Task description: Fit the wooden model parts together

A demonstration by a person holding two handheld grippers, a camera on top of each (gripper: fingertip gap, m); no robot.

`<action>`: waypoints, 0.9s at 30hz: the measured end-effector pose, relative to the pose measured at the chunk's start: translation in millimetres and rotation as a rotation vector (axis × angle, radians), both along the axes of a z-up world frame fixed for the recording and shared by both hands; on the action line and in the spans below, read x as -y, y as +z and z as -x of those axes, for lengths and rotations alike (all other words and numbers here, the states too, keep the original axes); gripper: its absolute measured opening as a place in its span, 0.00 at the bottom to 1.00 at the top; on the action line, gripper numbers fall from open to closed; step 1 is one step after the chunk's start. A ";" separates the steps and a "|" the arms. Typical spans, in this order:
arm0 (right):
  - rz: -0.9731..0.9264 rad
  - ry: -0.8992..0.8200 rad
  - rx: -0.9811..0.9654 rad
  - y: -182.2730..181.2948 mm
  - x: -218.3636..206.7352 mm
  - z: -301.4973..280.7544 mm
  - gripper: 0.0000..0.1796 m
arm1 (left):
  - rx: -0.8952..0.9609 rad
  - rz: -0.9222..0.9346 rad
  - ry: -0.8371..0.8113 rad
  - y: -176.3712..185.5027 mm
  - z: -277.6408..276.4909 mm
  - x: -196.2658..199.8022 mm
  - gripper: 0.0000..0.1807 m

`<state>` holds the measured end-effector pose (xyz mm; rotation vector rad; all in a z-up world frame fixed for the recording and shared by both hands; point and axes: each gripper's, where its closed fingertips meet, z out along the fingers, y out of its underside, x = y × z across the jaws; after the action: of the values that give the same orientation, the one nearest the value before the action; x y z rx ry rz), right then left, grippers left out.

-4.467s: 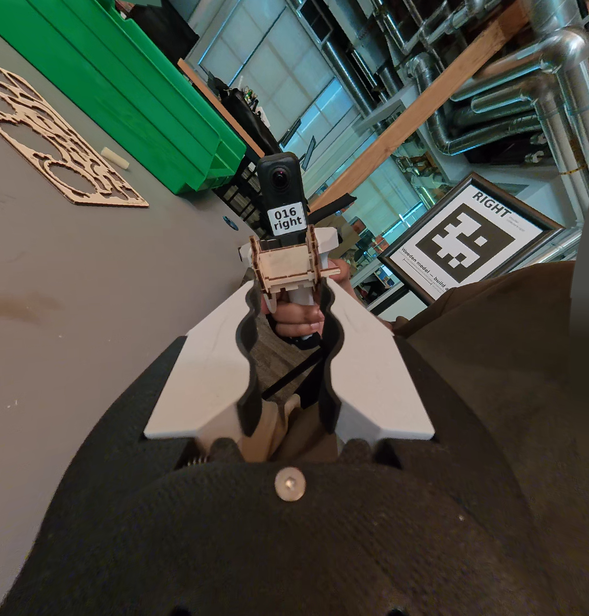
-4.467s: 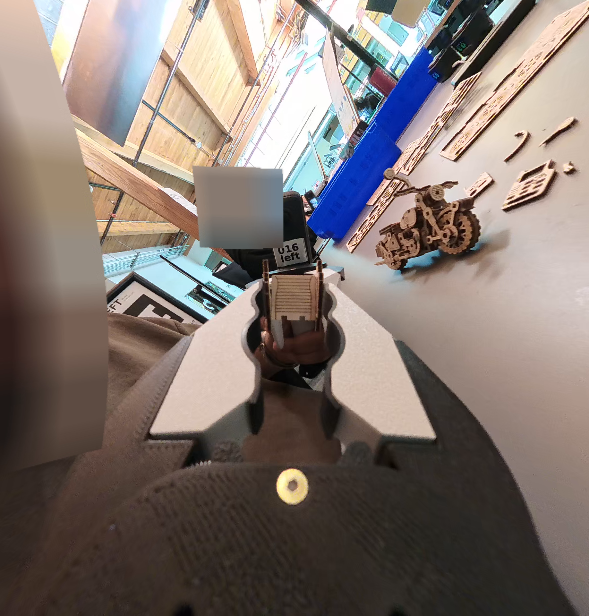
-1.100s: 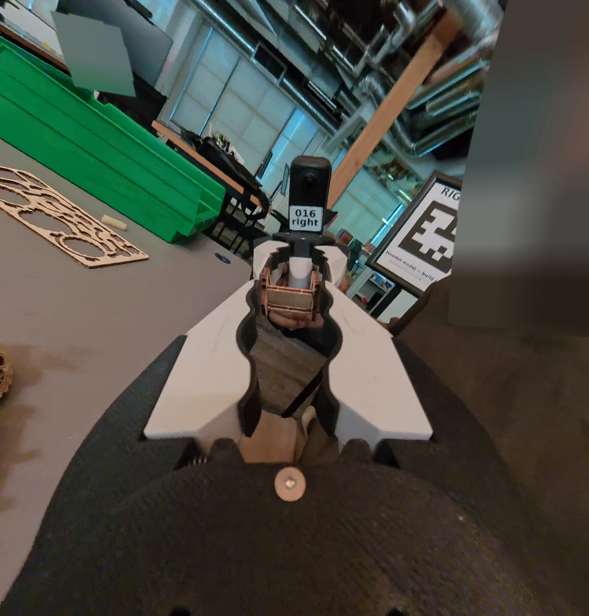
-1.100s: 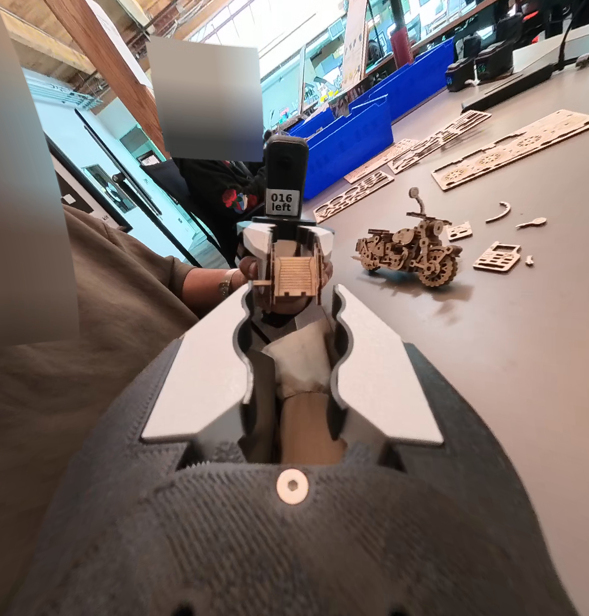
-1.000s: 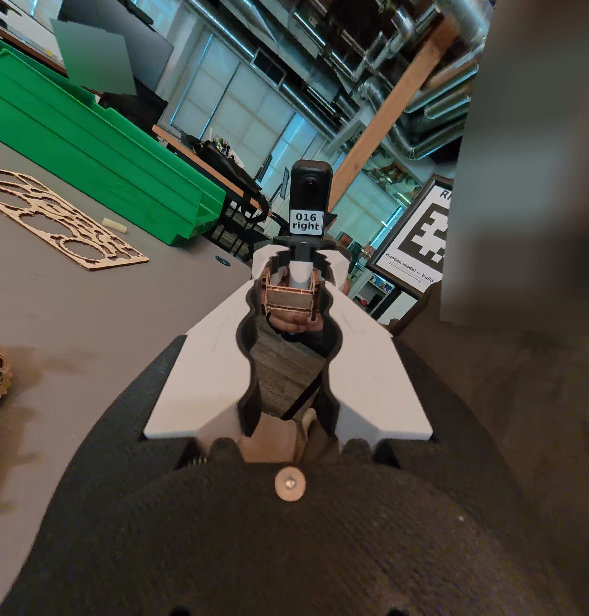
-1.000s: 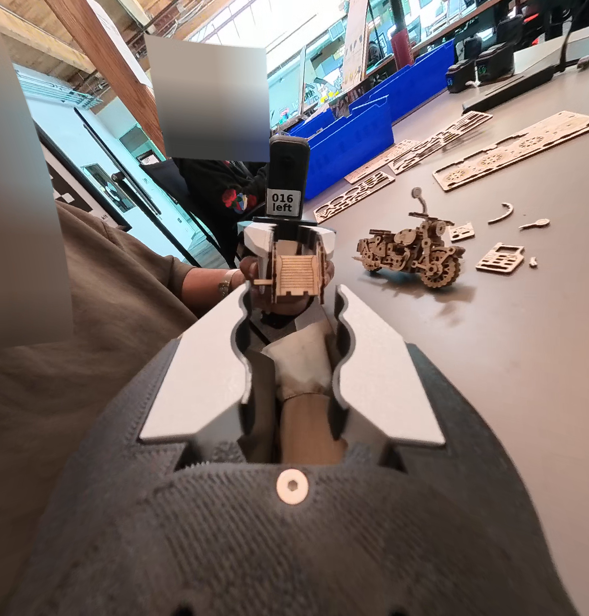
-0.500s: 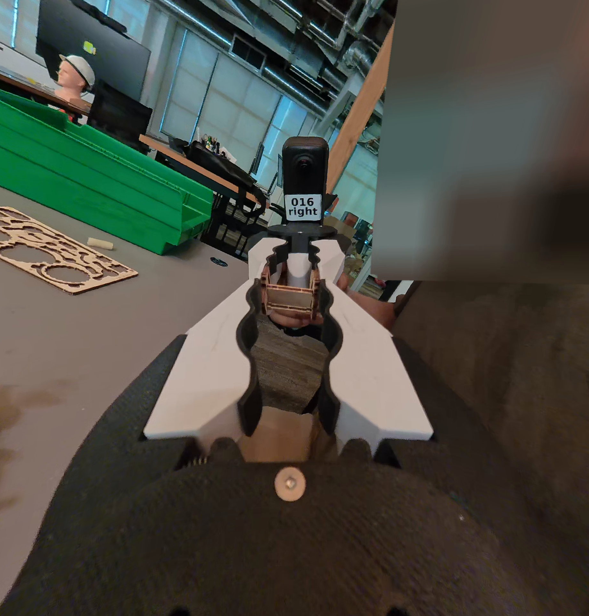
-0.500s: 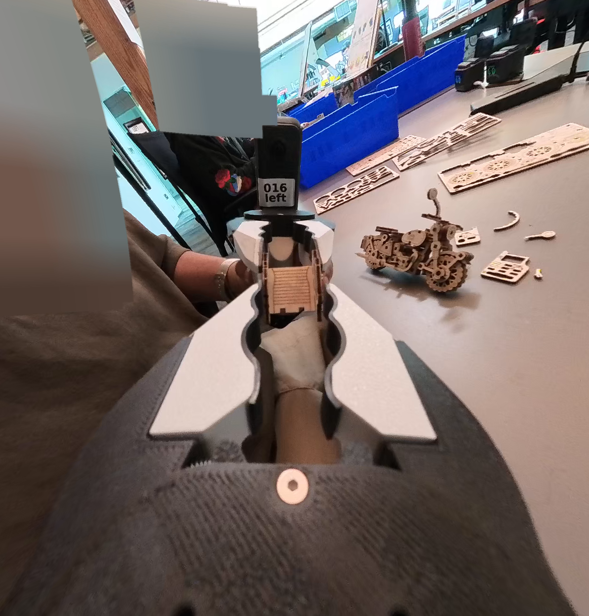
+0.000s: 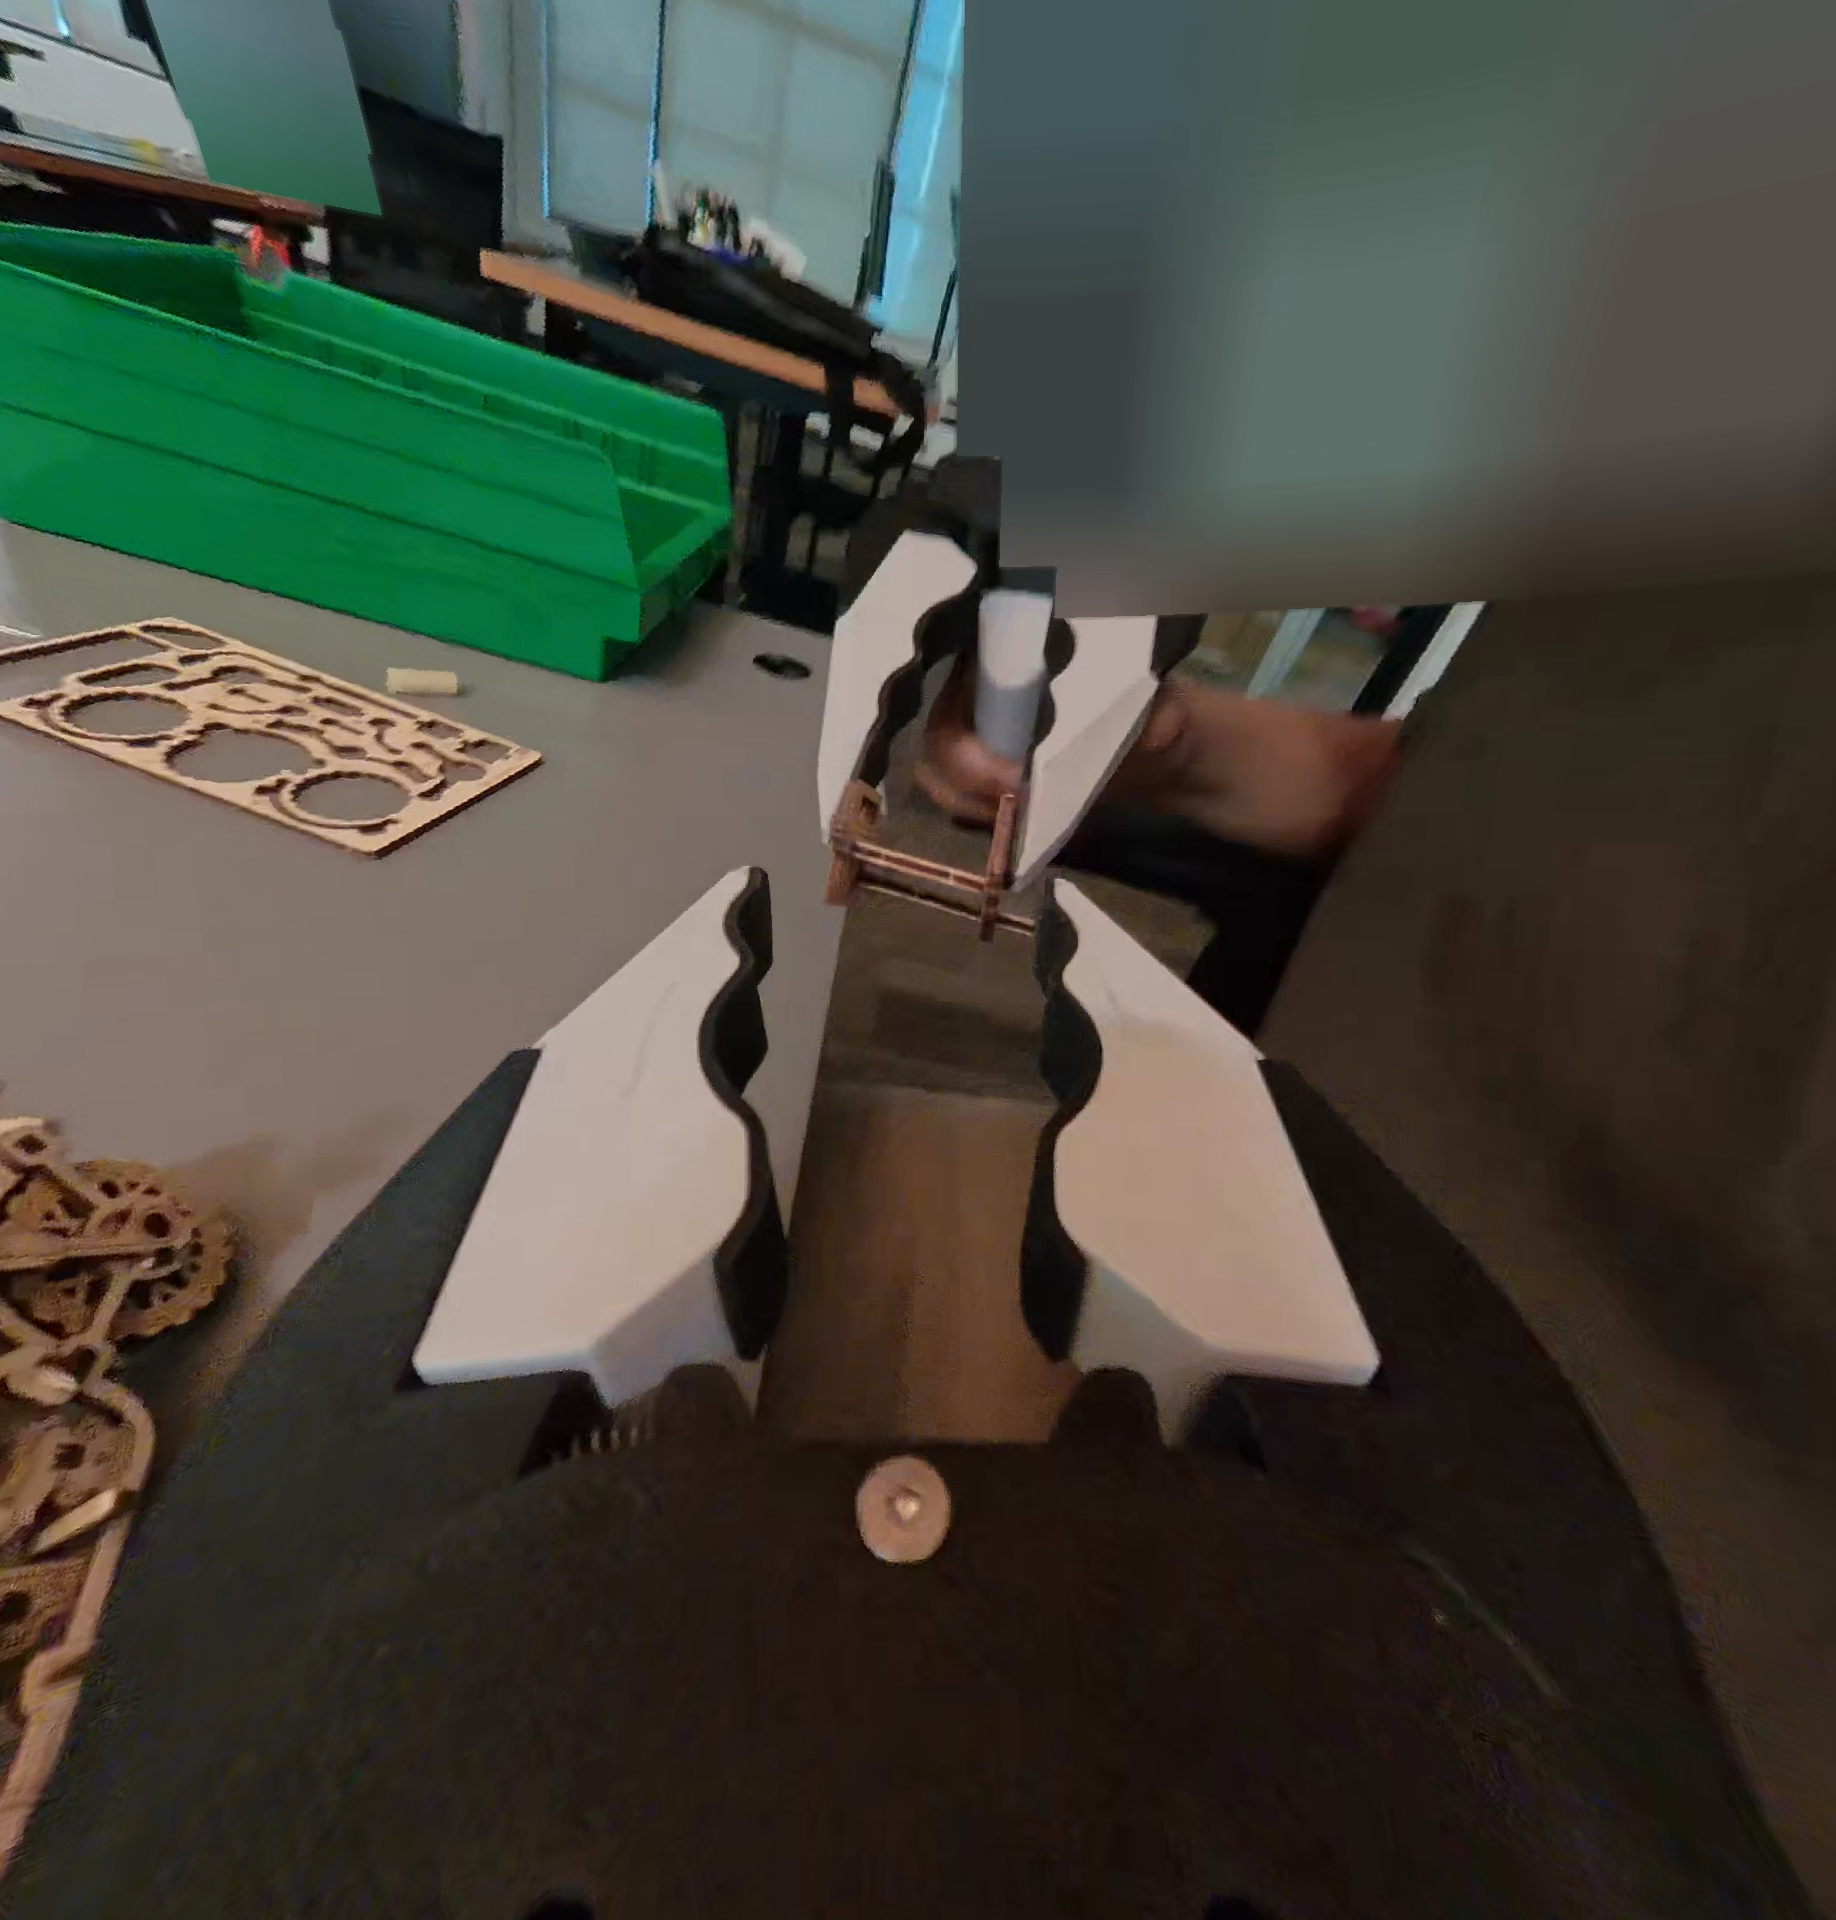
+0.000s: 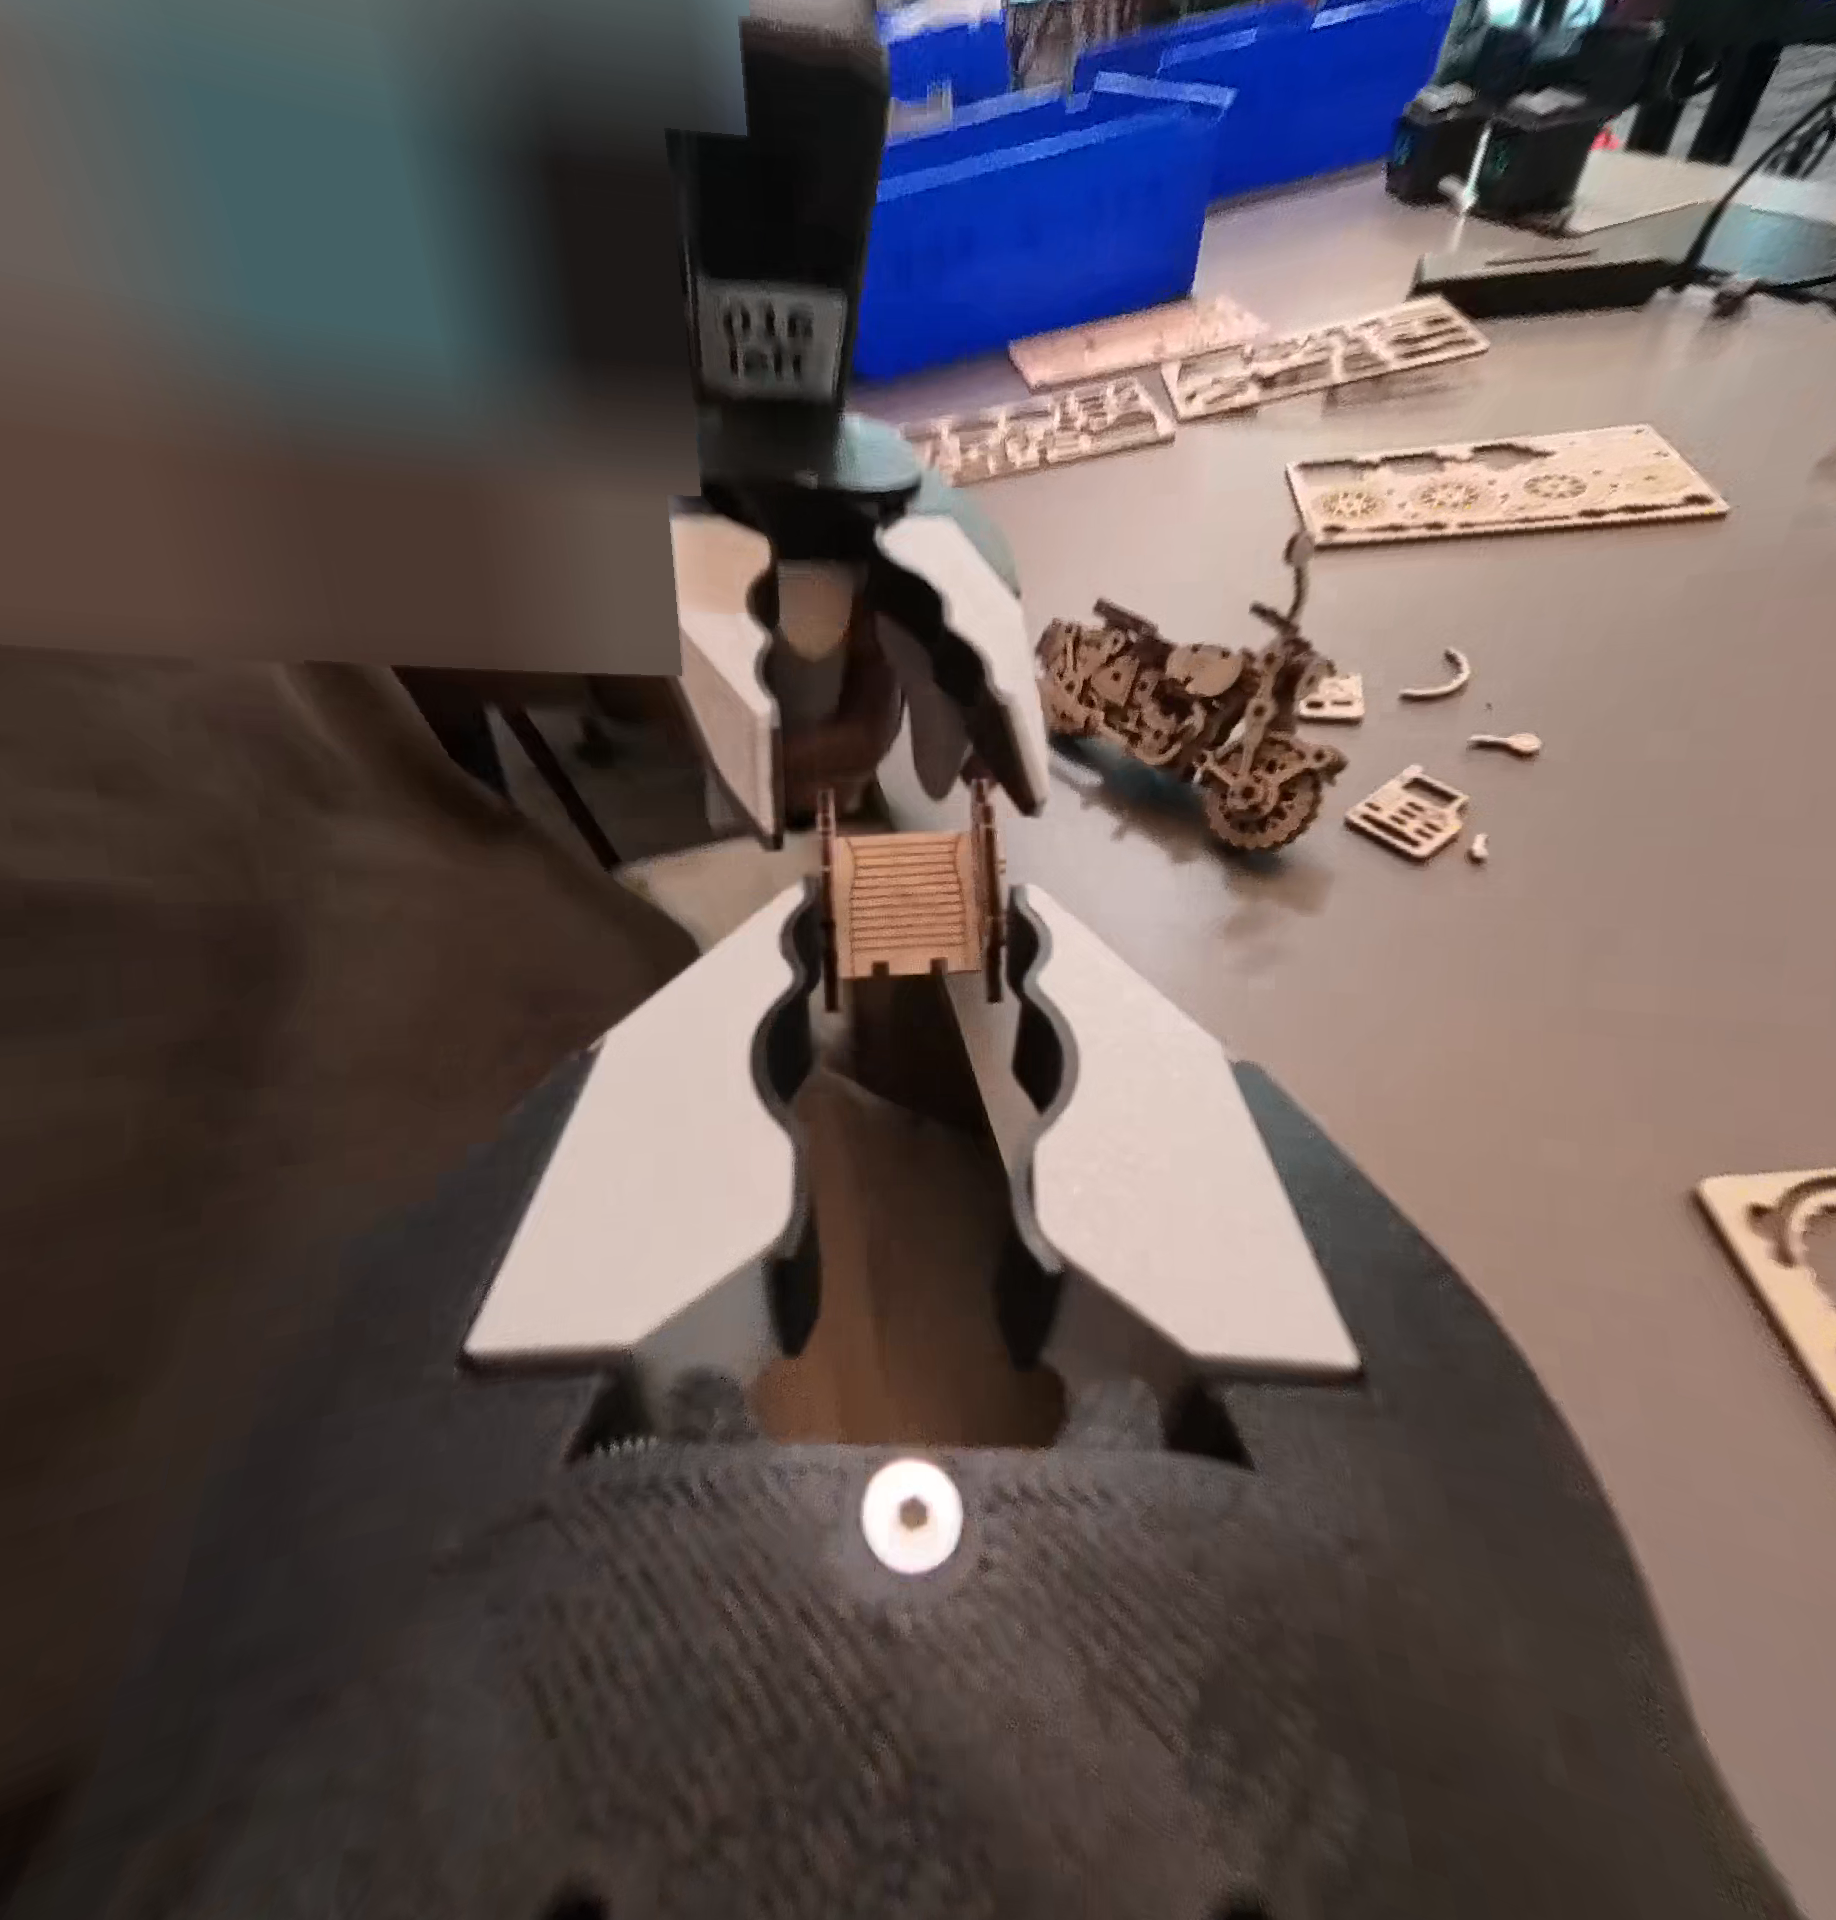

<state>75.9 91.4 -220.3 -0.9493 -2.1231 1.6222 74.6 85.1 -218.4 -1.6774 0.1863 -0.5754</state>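
A small wooden box-like part with a slatted face (image 10: 903, 914) sits between the fingertips of my right gripper (image 10: 912, 920), which is shut on it in the air at the near table edge. In the left wrist view the same part (image 9: 919, 883) hangs from the right gripper's tips (image 9: 929, 857), just past my left gripper (image 9: 903, 904). My left gripper is open and empty, its tips a short way from the part. It faces the right gripper and shows in the right wrist view (image 10: 903, 816). A wooden motorcycle model (image 10: 1194, 717) stands on the grey table (image 10: 1413, 1039).
Loose small wooden pieces (image 10: 1407, 816) lie right of the motorcycle. Laser-cut sheets (image 10: 1506, 499) and blue bins (image 10: 1039, 239) are behind it. A cut-out sheet (image 9: 239, 727), a green bin (image 9: 322, 468) and the motorcycle (image 9: 52, 1247) show left of my left gripper. The person's brown sleeve fills the other side.
Half a second ago both grippers were closed around the part. My left gripper has since opened and drawn back from it. The right gripper still holds the part, and both views have tilted down.
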 end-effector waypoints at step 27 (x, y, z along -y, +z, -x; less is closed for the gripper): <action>-0.184 0.082 -0.058 -16.2 9.5 -12.7 0.21 | -0.230 0.010 -0.066 -12.2 -16.1 8.5 0.19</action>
<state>88.6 81.9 -236.5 -0.7579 -2.2519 1.4420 90.6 76.6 -230.6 -1.7507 0.4071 -0.4317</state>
